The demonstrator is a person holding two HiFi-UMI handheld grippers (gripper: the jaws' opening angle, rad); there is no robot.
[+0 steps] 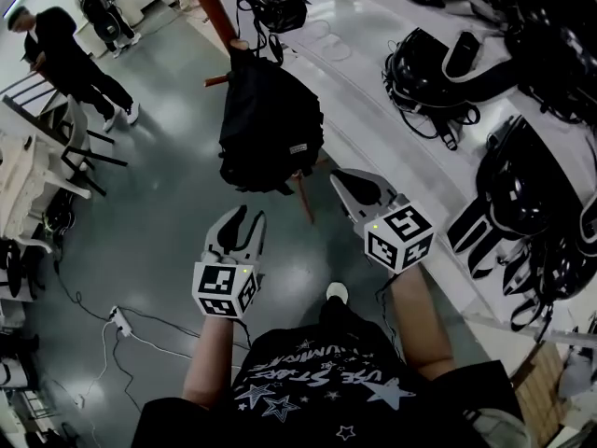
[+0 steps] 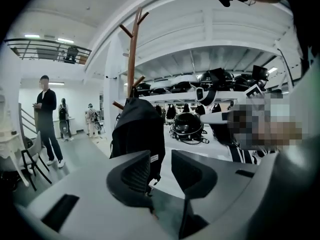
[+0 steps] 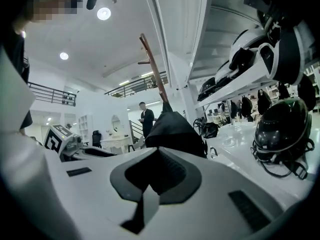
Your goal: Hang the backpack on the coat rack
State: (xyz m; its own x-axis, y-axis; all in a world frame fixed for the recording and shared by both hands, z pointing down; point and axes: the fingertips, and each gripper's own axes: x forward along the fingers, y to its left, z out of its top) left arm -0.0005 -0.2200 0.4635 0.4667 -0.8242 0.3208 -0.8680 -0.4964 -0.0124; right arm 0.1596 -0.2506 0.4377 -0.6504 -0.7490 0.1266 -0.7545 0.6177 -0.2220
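Note:
The black backpack [image 1: 270, 124] hangs from a peg of the brown wooden coat rack [image 1: 216, 12]; one rack leg shows beneath the bag. Both grippers sit below it, apart from it. My left gripper [image 1: 244, 217] is open, with a narrow gap between its jaws and nothing in it. In the left gripper view, the left gripper [image 2: 161, 156] points at the backpack [image 2: 139, 131] and the rack pole [image 2: 132, 49]. My right gripper [image 1: 345, 181] is shut and empty. In the right gripper view, the shut right gripper [image 3: 155, 156] has the backpack [image 3: 175, 131] and rack [image 3: 152, 59] ahead of it.
A long white table [image 1: 373, 91] runs along the right, carrying black helmets [image 1: 424, 63] and strapped gear [image 1: 527, 180]. People [image 1: 65, 54] stand at upper left near chairs [image 1: 65, 152]. A power strip [image 1: 118, 320] and cable lie on the grey floor.

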